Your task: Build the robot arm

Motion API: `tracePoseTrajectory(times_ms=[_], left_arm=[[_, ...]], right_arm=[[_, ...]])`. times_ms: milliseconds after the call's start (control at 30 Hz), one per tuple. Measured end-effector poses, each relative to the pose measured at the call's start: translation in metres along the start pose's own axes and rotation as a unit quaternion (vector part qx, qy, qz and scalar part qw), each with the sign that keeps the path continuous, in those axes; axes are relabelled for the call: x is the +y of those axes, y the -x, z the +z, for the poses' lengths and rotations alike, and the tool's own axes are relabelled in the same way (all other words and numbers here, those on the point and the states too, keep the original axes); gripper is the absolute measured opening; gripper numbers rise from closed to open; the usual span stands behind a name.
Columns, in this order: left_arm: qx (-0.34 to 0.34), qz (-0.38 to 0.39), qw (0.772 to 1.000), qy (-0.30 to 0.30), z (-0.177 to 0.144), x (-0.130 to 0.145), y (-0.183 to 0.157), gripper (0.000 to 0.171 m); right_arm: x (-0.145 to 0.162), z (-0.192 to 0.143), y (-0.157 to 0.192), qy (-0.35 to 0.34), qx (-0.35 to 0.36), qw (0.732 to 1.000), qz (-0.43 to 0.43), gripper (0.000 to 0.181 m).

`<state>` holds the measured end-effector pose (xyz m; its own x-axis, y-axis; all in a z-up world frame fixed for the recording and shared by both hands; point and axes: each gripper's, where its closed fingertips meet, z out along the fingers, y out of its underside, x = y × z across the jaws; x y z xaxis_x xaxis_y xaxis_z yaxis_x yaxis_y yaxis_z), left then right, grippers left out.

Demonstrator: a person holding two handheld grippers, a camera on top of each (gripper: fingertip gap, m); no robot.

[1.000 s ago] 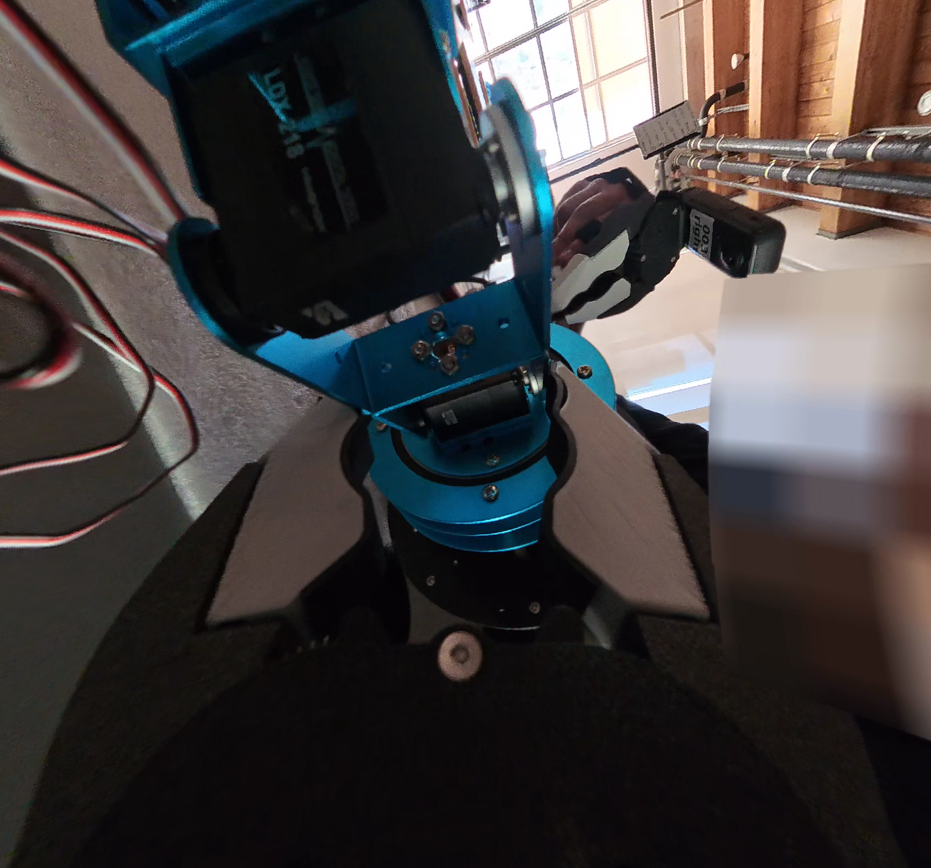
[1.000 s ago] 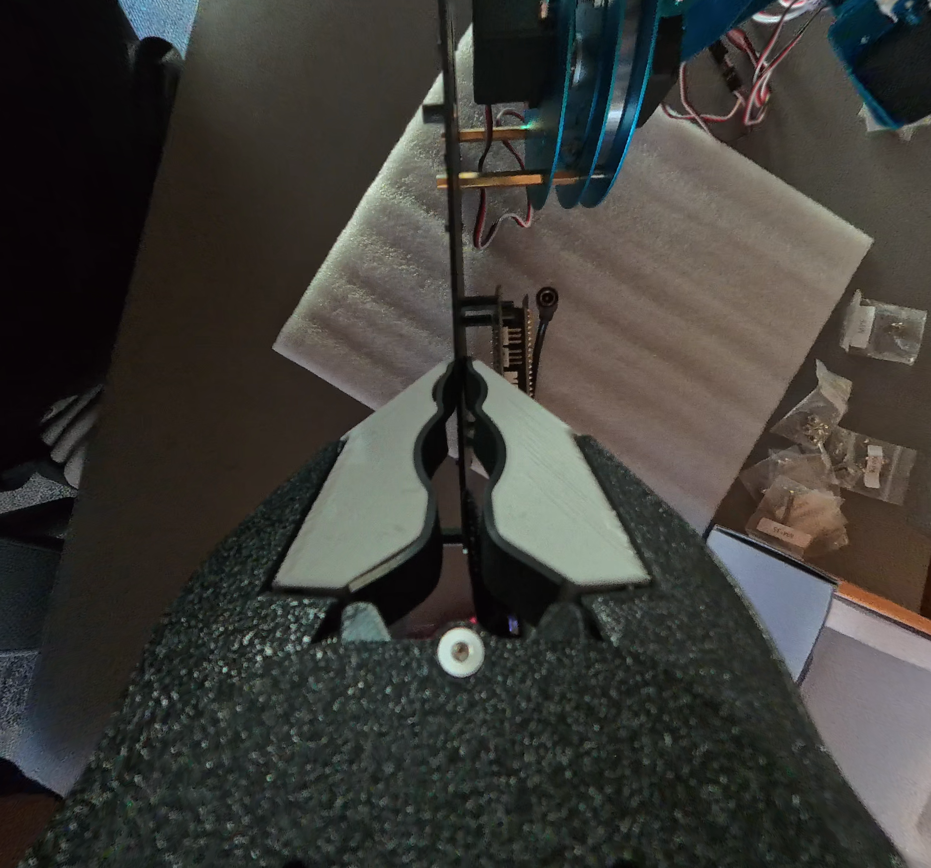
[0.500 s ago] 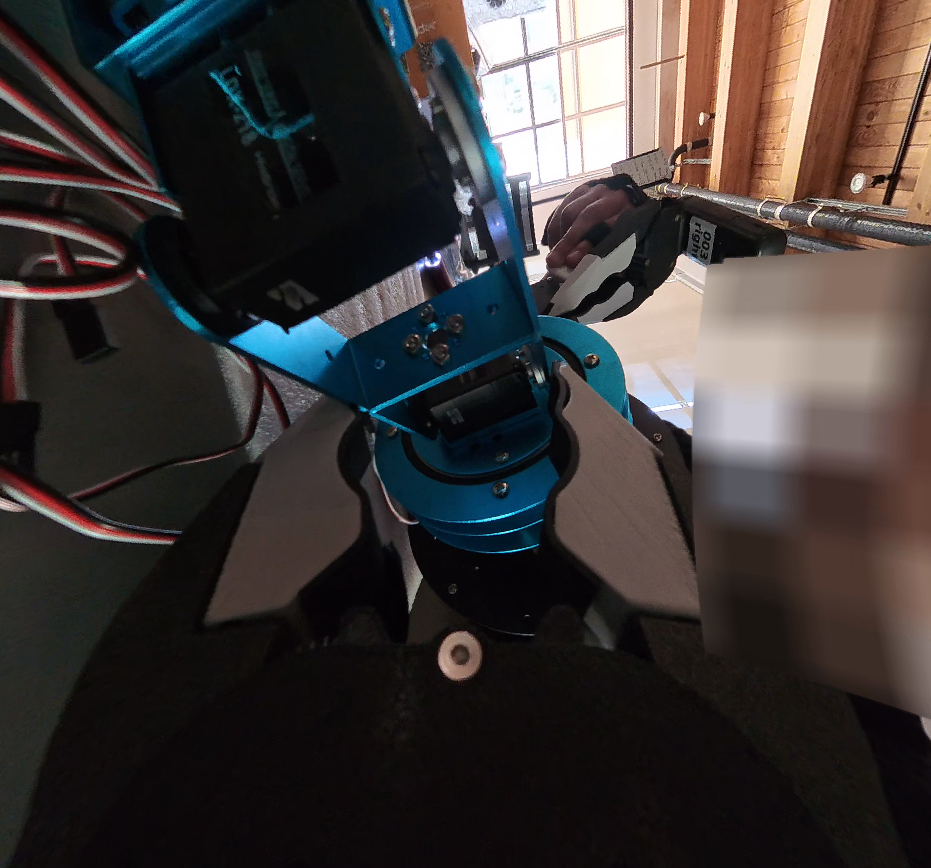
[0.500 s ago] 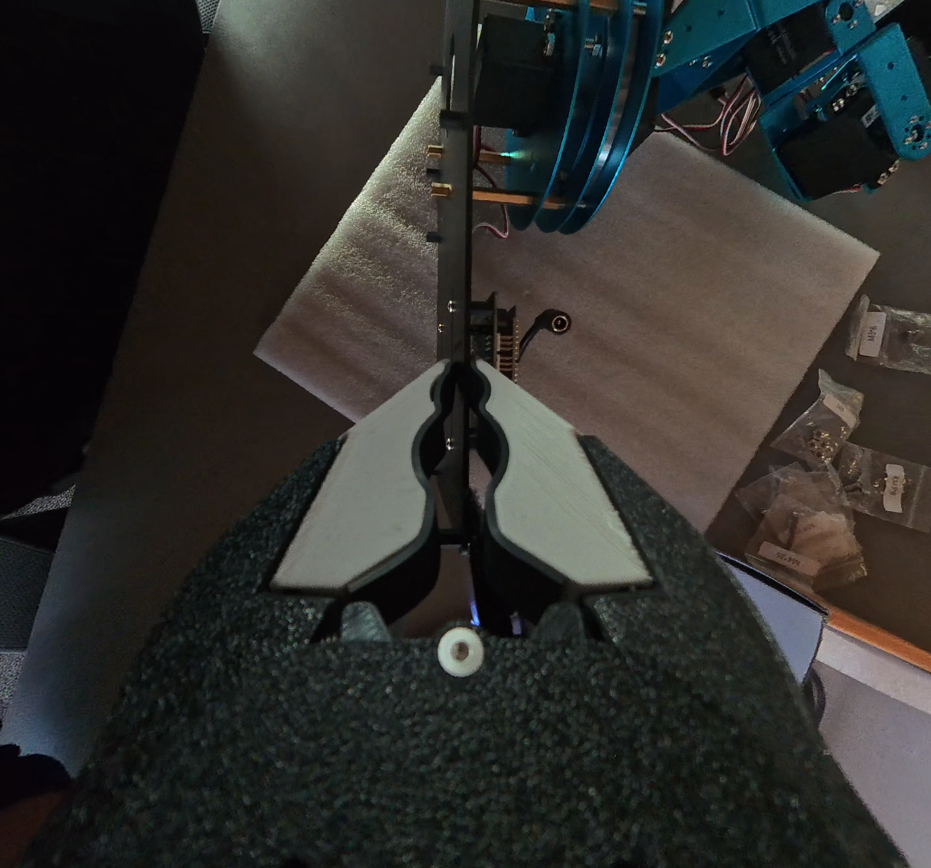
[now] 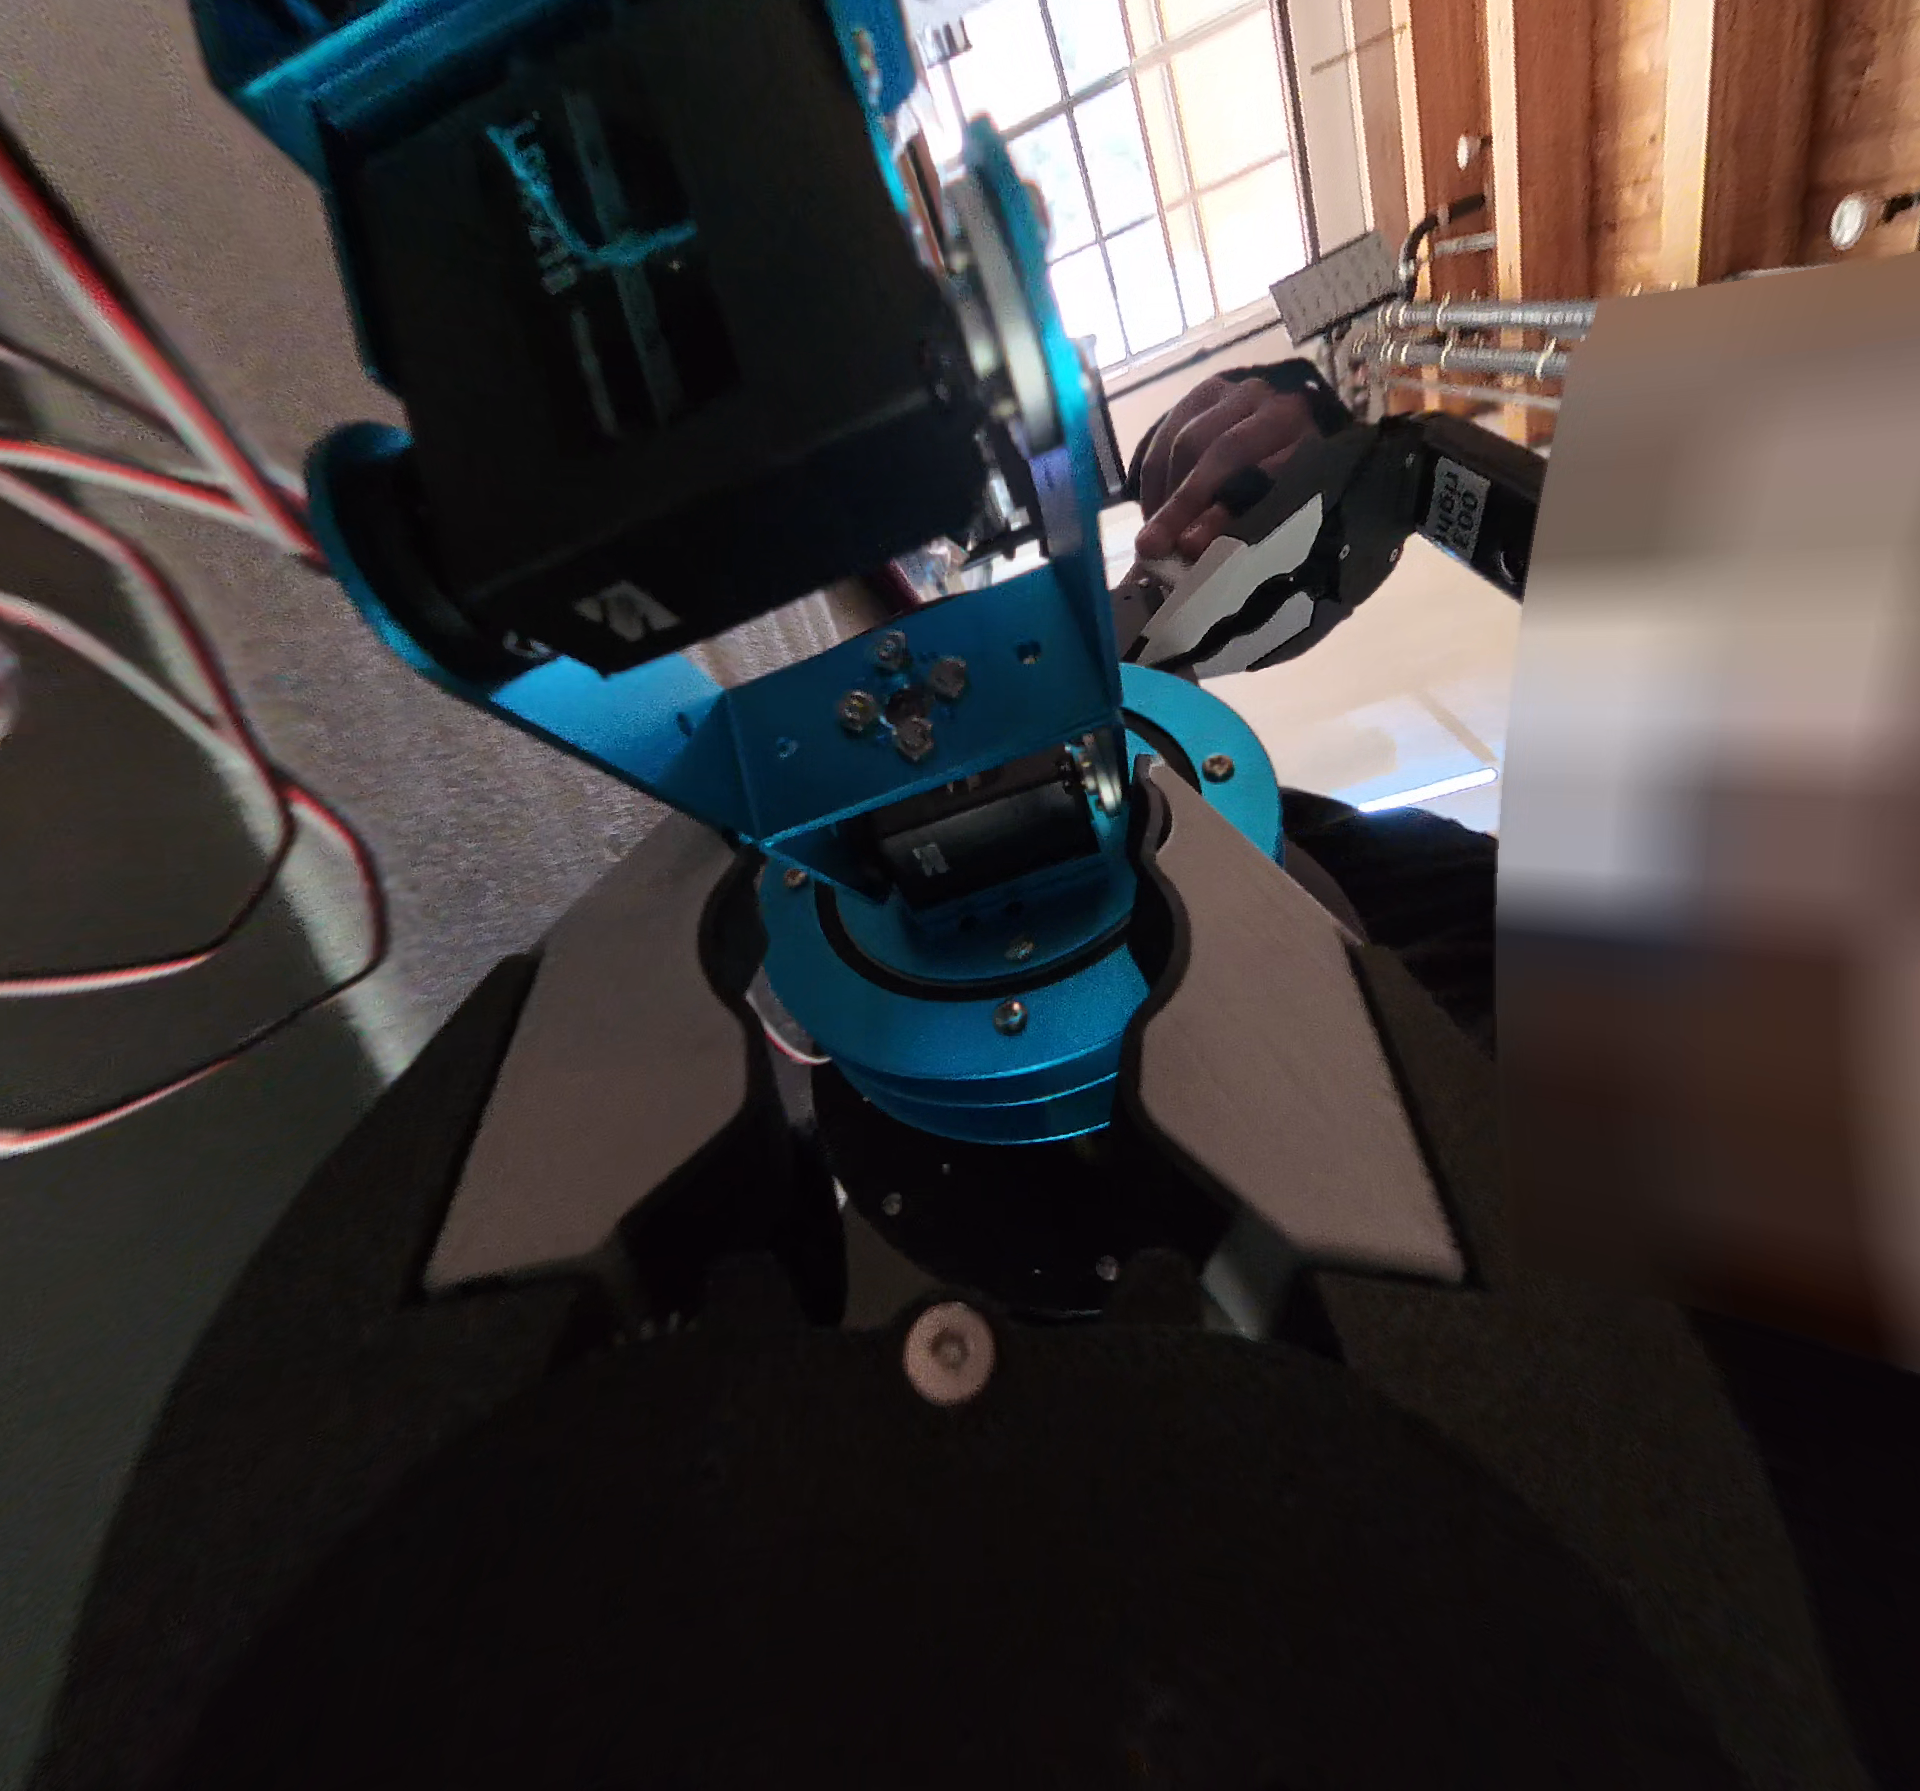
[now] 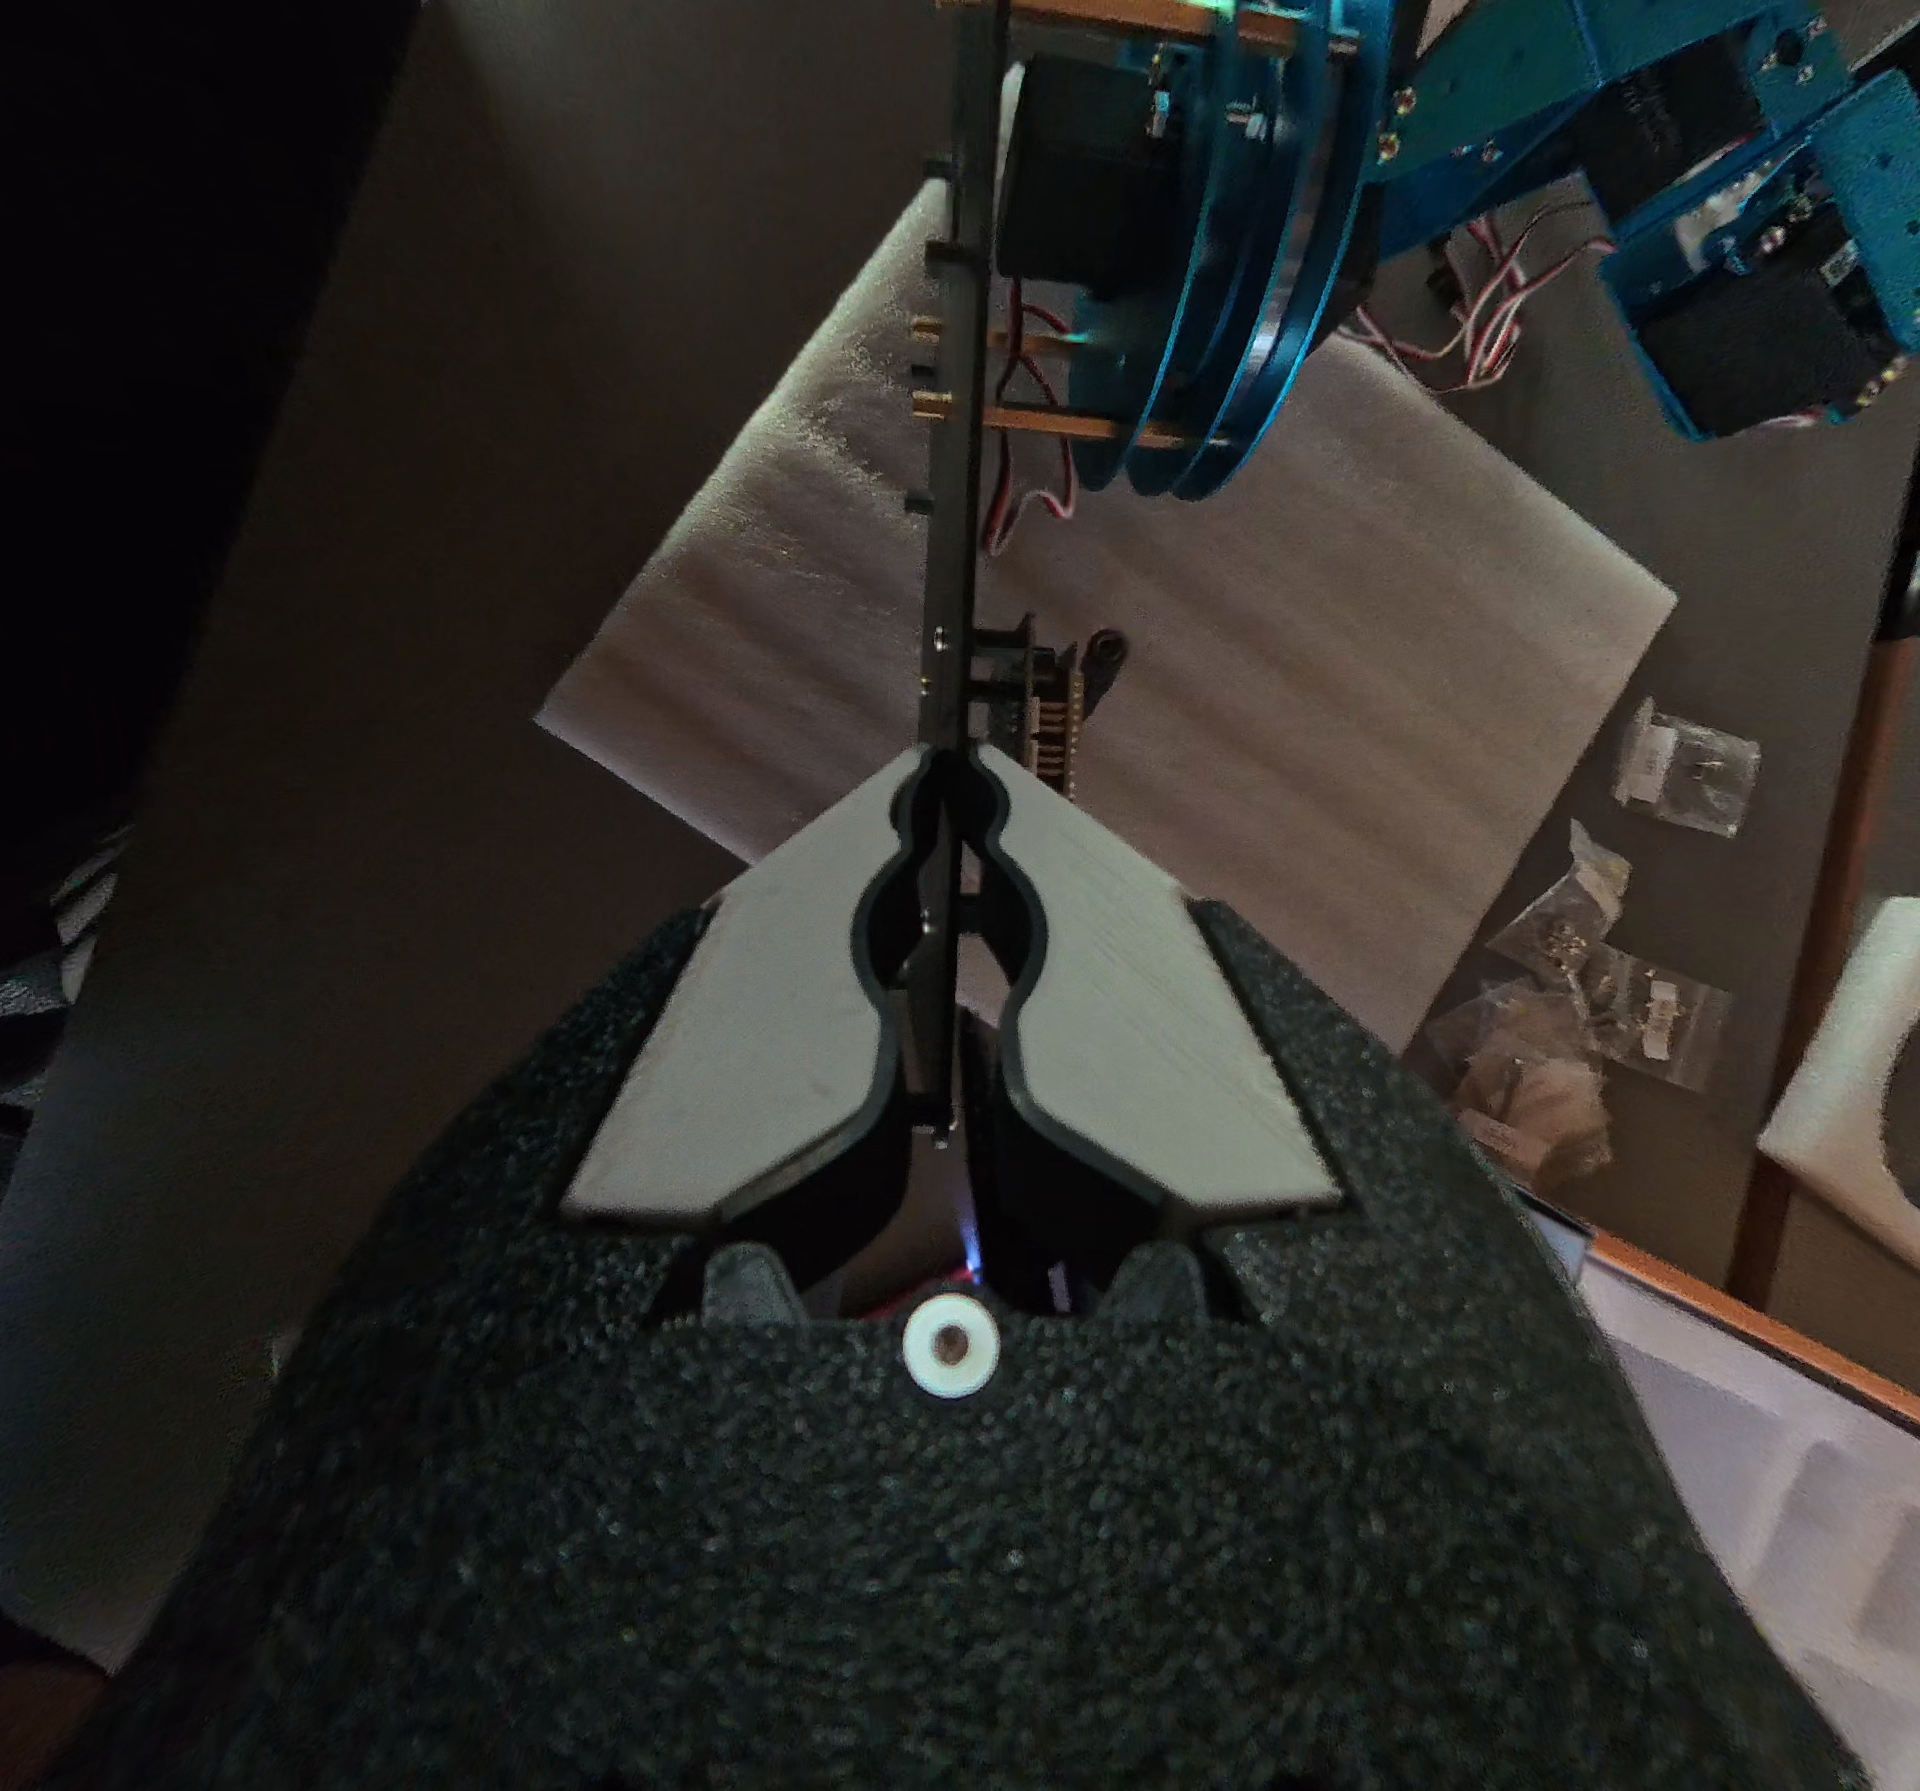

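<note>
jaws clamp blue turntable (image 5: 966,1045) (right: black plate (image 6: 961,370)).

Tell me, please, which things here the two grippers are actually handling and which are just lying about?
In hand:
- left gripper, clamped around the blue round base of the small servo arm
- right gripper, shut on the thin black base plate edge-on

Lying about:
- white foam sheet
- small bags of hardware
- loose red, white and black servo wires

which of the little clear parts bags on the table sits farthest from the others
The upper bag, lying alone near the white foam sheet's right corner; the other bags huddle together below it.
</note>
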<state>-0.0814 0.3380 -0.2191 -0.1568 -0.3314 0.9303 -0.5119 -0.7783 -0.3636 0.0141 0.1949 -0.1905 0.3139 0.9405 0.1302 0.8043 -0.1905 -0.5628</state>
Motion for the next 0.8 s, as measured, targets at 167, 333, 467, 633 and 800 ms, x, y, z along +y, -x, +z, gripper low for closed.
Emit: tracePoseTrajectory(times_ms=[167, 333, 467, 633, 800], left_arm=[[0.016, 0.023, 0.999, 0.037, 0.013, 0.001, -0.027, 0.066], [0.004, -0.014, 0.996, 0.083, 0.034, -0.002, -0.014, 0.066], [-0.008, -0.041, 0.994, 0.103, 0.042, -0.003, 0.004, 0.067], [-0.023, -0.079, 0.992, 0.1, 0.049, -0.007, 0.02, 0.069], [-0.021, -0.1, 0.99, 0.094, 0.051, -0.009, 0.03, 0.071]], right_arm=[[-0.013, -0.021, 0.024, -0.028, 0.025, 0.999, 0.026, 0.0], [0.001, -0.017, 0.035, -0.035, 0.033, 0.995, 0.093, 0.0], [0.013, -0.007, 0.035, -0.04, 0.013, 0.99, 0.135, 0.0], [0.025, -0.005, 0.027, -0.032, -0.048, 0.982, 0.178, 0.0], [0.028, -0.005, 0.02, -0.028, -0.087, 0.975, 0.203, 0.001]])
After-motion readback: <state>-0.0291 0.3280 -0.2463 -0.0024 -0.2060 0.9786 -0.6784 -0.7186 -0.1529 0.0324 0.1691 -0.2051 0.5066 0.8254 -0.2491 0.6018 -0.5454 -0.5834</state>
